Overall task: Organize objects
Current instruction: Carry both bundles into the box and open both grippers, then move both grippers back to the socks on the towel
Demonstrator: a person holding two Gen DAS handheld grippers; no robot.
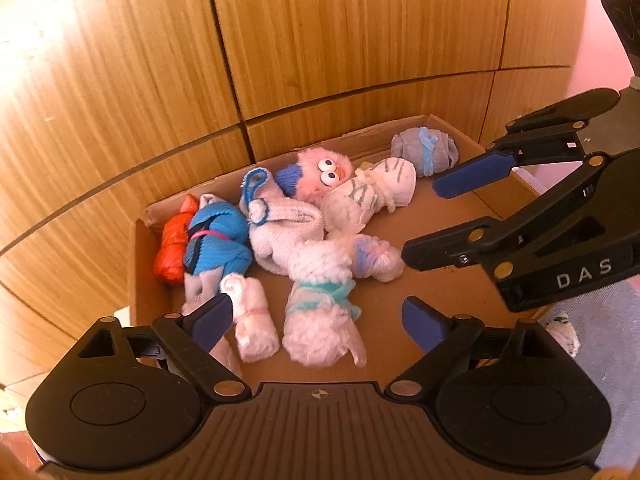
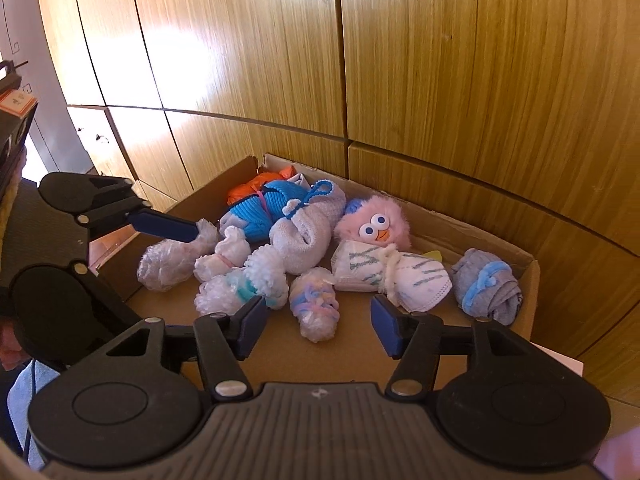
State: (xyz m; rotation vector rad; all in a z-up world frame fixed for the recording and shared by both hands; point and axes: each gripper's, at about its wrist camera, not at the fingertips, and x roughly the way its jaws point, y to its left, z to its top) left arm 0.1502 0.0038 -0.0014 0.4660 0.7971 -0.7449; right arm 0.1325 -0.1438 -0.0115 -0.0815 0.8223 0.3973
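A shallow cardboard box (image 1: 448, 292) (image 2: 532, 276) holds several rolled sock bundles and a pink fluffy toy (image 1: 324, 174) (image 2: 378, 226). My left gripper (image 1: 316, 320) is open over the near side of the box, above a white fluffy bundle tied in teal (image 1: 320, 320); in the right wrist view its blue finger (image 2: 168, 226) lies over a clear-wrapped bundle (image 2: 172, 258). My right gripper (image 2: 316, 326) is open and empty above a pastel-banded bundle (image 2: 316, 308); in the left wrist view it (image 1: 432, 220) hangs open over the box's right side.
The box stands against wooden cabinet doors (image 1: 320, 40) (image 2: 440, 60). Inside lie an orange bundle (image 1: 174, 248), a blue one (image 1: 218, 240), a grey one with a blue tie (image 1: 426, 150) (image 2: 486, 284), and a white striped one (image 2: 394, 270). Another sock (image 1: 566, 332) lies outside the box.
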